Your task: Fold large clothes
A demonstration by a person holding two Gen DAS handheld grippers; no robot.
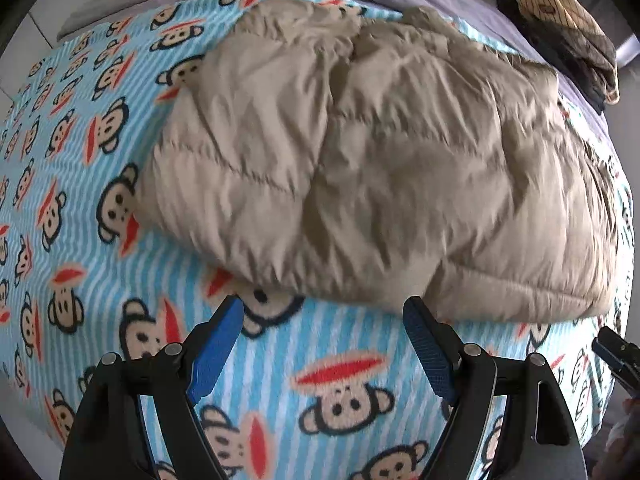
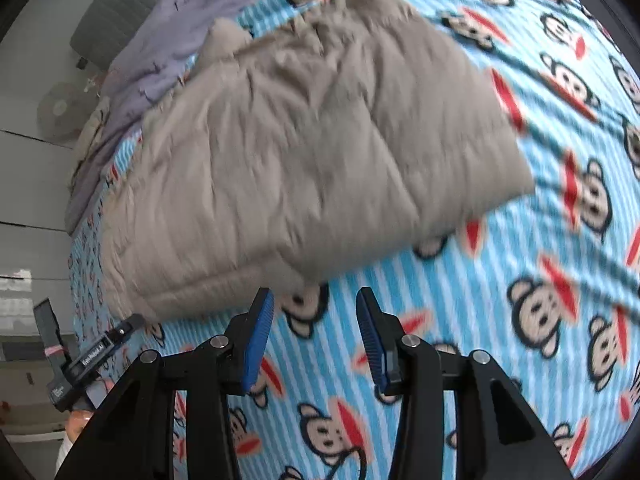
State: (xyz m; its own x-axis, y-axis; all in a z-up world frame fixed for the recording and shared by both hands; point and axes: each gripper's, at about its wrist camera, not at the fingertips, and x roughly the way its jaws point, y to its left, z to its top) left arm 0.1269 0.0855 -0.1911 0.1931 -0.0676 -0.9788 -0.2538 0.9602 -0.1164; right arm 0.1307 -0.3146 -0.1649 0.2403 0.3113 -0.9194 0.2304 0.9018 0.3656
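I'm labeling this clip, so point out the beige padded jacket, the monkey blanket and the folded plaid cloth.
beige padded jacket [image 1: 360, 152], left wrist view, middle of its quilted top.
monkey blanket [image 2: 500, 320], right wrist view, bare striped area.
folded plaid cloth [image 1: 560, 12], left wrist view, its upper face.

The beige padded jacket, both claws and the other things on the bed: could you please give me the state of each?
Beige padded jacket: folded, lying on the monkey blanket, ungripped.
Left claw: open, empty, just short of the jacket's near edge.
Right claw: open, empty.
Clothes pile: stacked at the far corner.
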